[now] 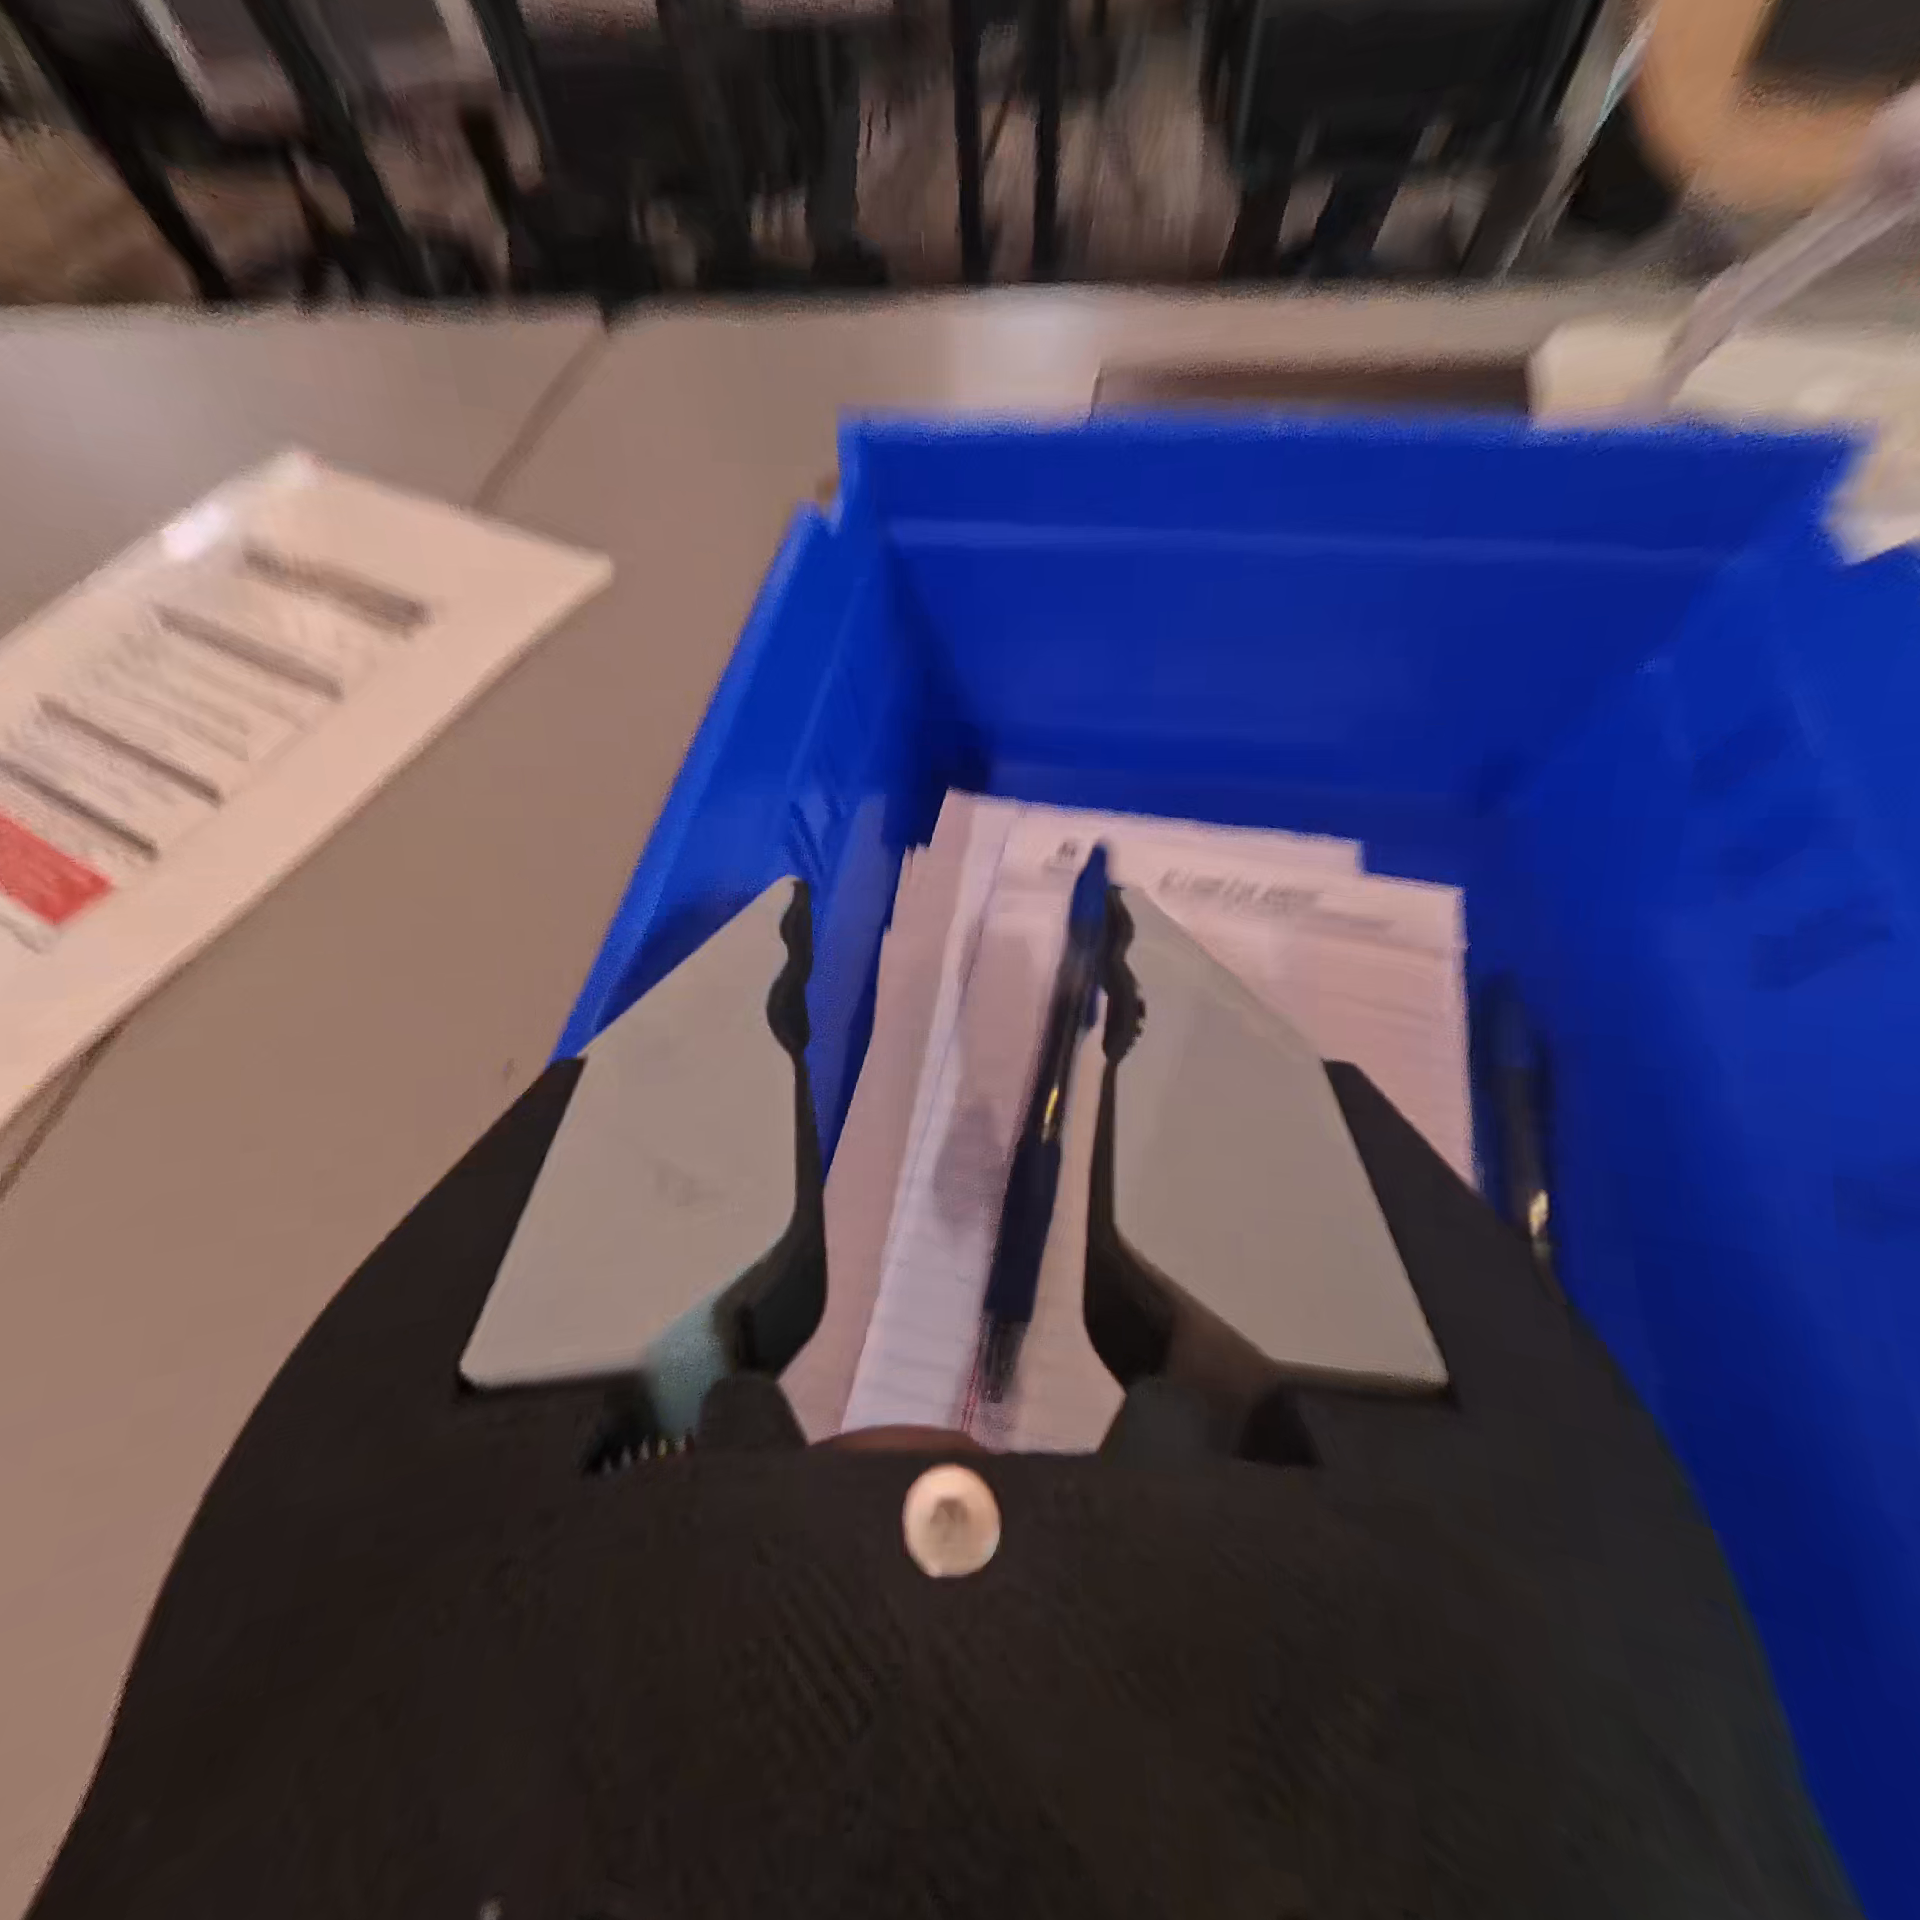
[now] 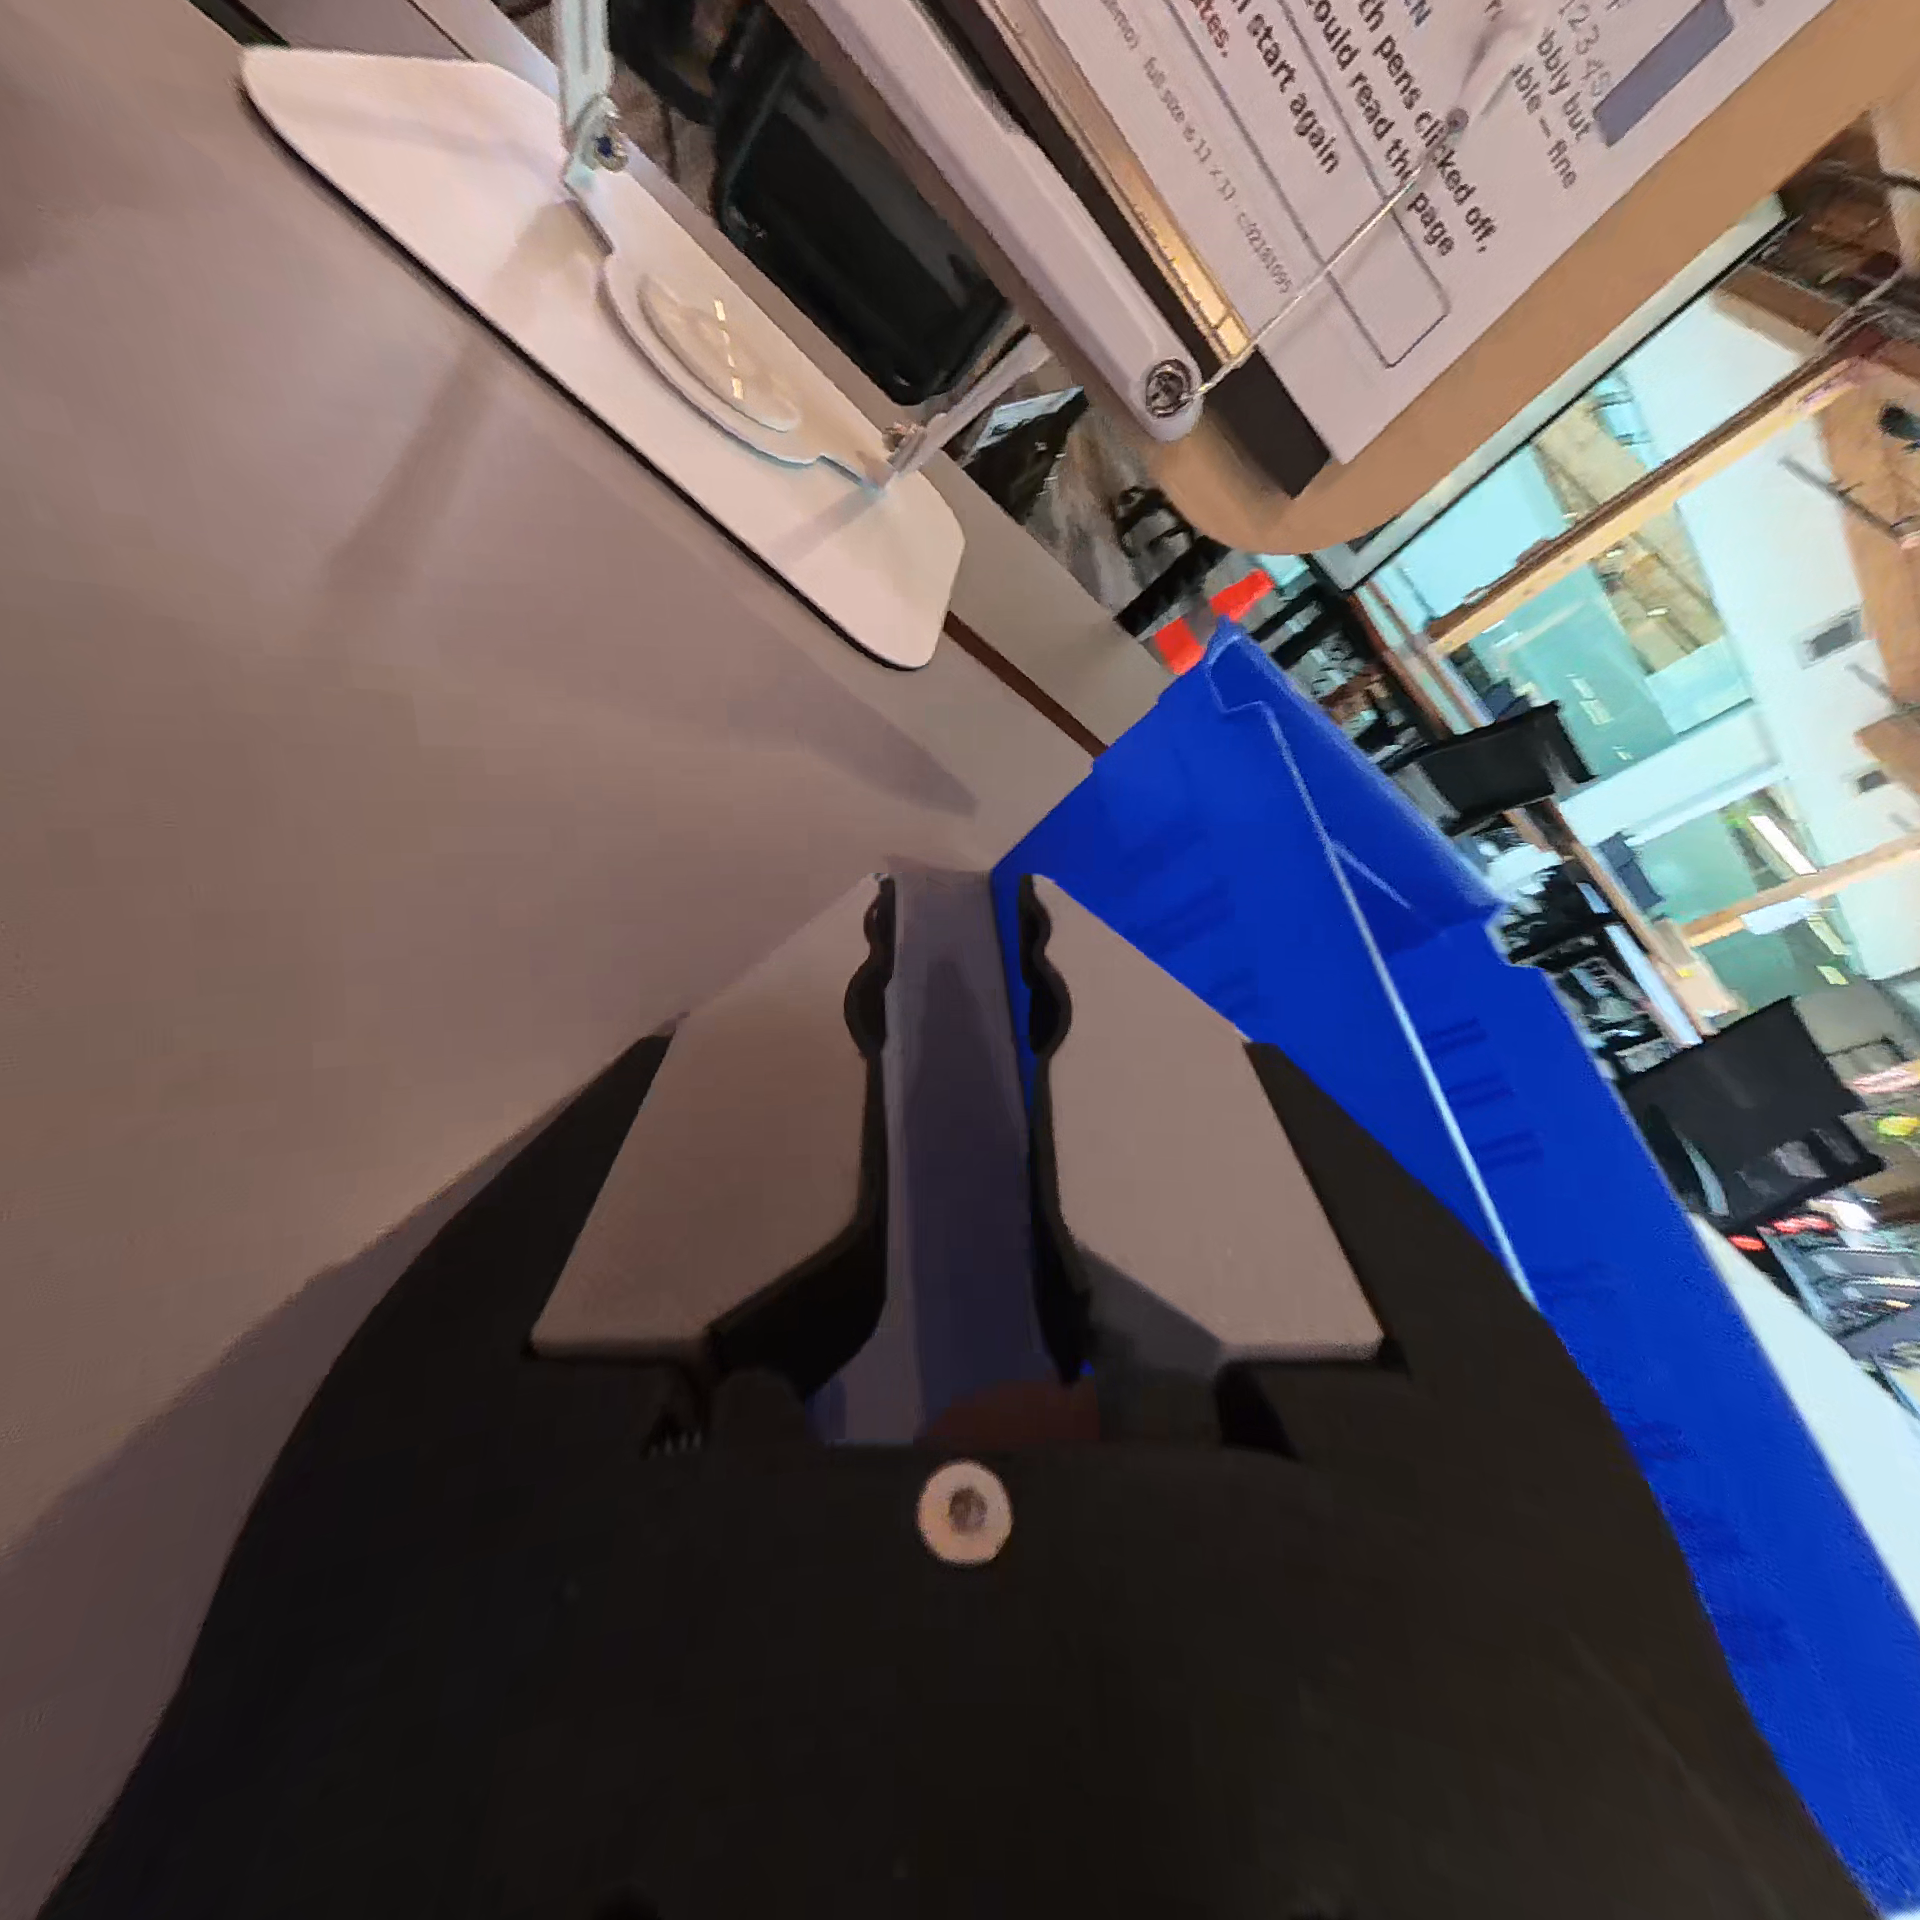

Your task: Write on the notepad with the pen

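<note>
1. We have our left gripper (image 1: 956, 935) over a blue bin (image 1: 1195, 644) on the grey table (image 1: 312, 1091). Its jaws stand apart and grasp nothing.

2. The pen (image 1: 1049, 1101), blue with a dark grip section, lies inside the bin on top of the notepad (image 1: 935, 1195), a lined white pad. In the left wrist view the pen runs lengthwise between our two fingers, close against the right-hand one, but the picture is blurred and we cannot tell whether anything touches.

3. More loose sheets (image 1: 1351, 935) lie under and beside the pad. A second dark pen (image 1: 1517, 1122) seems to lean against the bin's right wall.

4. Our right gripper (image 2: 951, 935) is tilted against the outside of the bin (image 2: 1299, 935). A blue strip fills the narrow gap between its jaws; we cannot tell whether they clench it or merely frame it.

5. We judge the pen light, stiff and smooth, likely to roll or twist in a loose hold. The ribbed grip section near the tip looks the best place to take it.

6. The pad should be light but floppy; we would take it by an edge, near the binding if we can find it.

7. A printed sheet (image 1: 208, 727) lies on the table left of the bin.
</note>
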The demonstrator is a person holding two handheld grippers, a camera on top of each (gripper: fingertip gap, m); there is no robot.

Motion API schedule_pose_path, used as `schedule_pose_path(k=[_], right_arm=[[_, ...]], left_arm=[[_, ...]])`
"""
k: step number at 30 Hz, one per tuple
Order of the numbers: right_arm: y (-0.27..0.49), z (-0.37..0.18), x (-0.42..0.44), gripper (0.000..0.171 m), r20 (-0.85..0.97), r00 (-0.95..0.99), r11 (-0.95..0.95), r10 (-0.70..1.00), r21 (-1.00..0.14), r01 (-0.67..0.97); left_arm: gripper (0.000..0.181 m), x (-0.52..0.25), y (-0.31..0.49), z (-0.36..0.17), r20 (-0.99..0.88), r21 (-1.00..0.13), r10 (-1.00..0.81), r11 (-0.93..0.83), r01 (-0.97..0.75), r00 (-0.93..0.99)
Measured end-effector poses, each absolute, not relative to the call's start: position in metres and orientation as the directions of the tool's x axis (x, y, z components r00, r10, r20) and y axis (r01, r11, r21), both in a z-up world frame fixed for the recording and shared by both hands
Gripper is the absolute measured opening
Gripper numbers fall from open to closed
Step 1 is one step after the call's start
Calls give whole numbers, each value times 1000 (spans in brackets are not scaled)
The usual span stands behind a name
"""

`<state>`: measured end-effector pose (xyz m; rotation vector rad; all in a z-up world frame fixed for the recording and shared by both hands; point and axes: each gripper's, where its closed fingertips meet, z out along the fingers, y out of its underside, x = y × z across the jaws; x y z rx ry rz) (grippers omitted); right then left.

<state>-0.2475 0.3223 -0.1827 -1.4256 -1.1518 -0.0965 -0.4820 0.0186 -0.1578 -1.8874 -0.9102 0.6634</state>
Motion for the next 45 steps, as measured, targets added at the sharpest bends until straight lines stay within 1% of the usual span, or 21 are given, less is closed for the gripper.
schedule_pose_path(k=[1,4,6,8,11,13,15,18,22,24,25,26,27,28,32,34,35,36,37,40,45], right_arm=[[318,-185,-249,22,637,488,226,597,-717,660],[306,-184,-251,24,594,470,229,653,-747,624],[297,-177,-252,27,558,475,238,680,-781,577],[287,-162,-251,28,496,498,238,712,-837,493],[270,-147,-247,28,395,499,214,771,-899,382],[261,-145,-243,28,364,480,208,798,-914,348],[255,-152,-241,32,375,442,210,815,-901,379],[237,-162,-246,52,369,336,222,866,-888,402],[220,-173,-251,54,394,237,267,888,-862,431],[216,-176,-252,48,401,211,282,891,-855,434],[215,-178,-252,41,397,203,280,895,-855,437],[213,-180,-253,26,389,189,276,902,-854,442],[211,-182,-254,6,379,171,271,910,-853,447],[211,-185,-254,0,367,161,262,916,-852,454],[215,-188,-253,0,303,159,200,940,-864,461],[217,-185,-252,20,259,157,168,953,-884,436],[218,-184,-251,20,233,154,147,960,-891,429],[219,-185,-251,8,207,150,125,967,-895,428],[219,-187,-251,0,179,139,103,974,-896,432],[217,-189,-251,0,95,98,44,991,-901,433],[222,-189,-250,6,-6,88,-43,996,-907,420]], left_arm=[[54,-477,22,-141,-78,-932,795,-272,239,601],[43,-459,22,-107,-133,-981,777,-190,28,615],[41,-445,27,-98,-165,-983,741,-175,-51,651],[39,-432,36,-95,-193,-979,680,-178,-96,707],[36,-426,38,-93,-211,-977,657,-174,-127,724],[36,-426,37,-91,-196,-980,655,-154,-125,730],[39,-426,37,-92,-171,-985,646,-139,-106,744],[41,-427,39,-94,-149,-988,637,-131,-84,756],[43,-428,41,-98,-148,-987,626,-141,-76,766],[43,-427,43,-100,-159,-985,618,-157,-78,770],[43,-427,44,-102,-169,-982,617,-168,-81,768],[43,-427,45,-103,-179,-980,615,-179,-85,768],[43,-426,45,-104,-191,-978,613,-189,-92,767],[43,-426,46,-104,-203,-975,612,-199,-100,764],[43,-425,48,-108,-228,-968,602,-224,-112,766],[43,-425,49,-111,-239,-964,599,-244,-110,765],[43,-425,49,-111,-245,-962,600,-248,-115,762],[43,-425,50,-111,-251,-961,598,-251,-119,761],[43,-425,50,-111,-254,-960,597,-254,-121,761],[43,-426,49,-112,-255,-959,602,-255,-120,757],[52,-434,45,-115,-232,-963,633,-255,-85,739]])
